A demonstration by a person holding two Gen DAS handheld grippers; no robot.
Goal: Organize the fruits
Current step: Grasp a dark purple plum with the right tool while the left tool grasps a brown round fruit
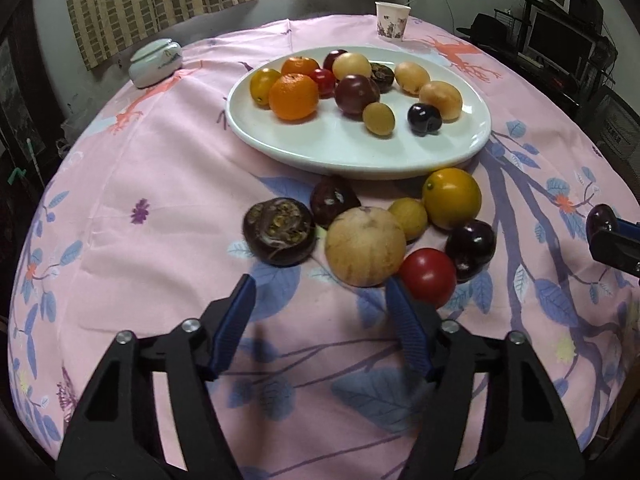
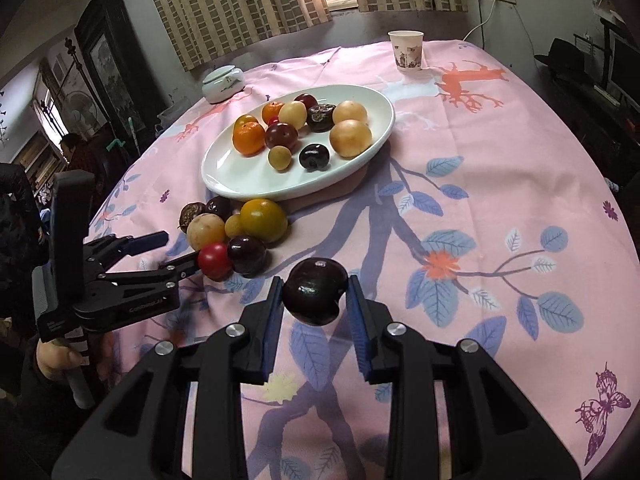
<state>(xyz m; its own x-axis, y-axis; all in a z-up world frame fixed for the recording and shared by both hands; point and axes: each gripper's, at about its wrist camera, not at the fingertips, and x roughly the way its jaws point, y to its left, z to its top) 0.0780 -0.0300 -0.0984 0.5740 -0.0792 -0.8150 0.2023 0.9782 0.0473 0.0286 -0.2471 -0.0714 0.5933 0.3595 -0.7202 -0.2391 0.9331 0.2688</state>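
Note:
A white oval plate (image 1: 340, 156) (image 2: 240, 184) holds several fruits: oranges, plums, pale yellow ones. A loose pile lies on the pink cloth in front of it: a tan round fruit (image 1: 365, 246), a red tomato (image 1: 428, 276) (image 2: 214, 260), a dark wrinkled fruit (image 1: 279, 231), a yellow-orange fruit (image 1: 452, 198) (image 2: 264, 220) and dark plums. My left gripper (image 1: 320, 296) (image 2: 178, 248) is open, just short of the tan fruit and the tomato. My right gripper (image 2: 314, 294) is shut on a dark plum (image 2: 315, 290) (image 1: 601, 218), held above the cloth right of the pile.
A paper cup (image 1: 393, 21) (image 2: 407, 50) stands at the table's far edge. A white lidded jar (image 1: 156, 62) (image 2: 223, 82) sits far left. The round table drops off on all sides; dark furniture stands to the right.

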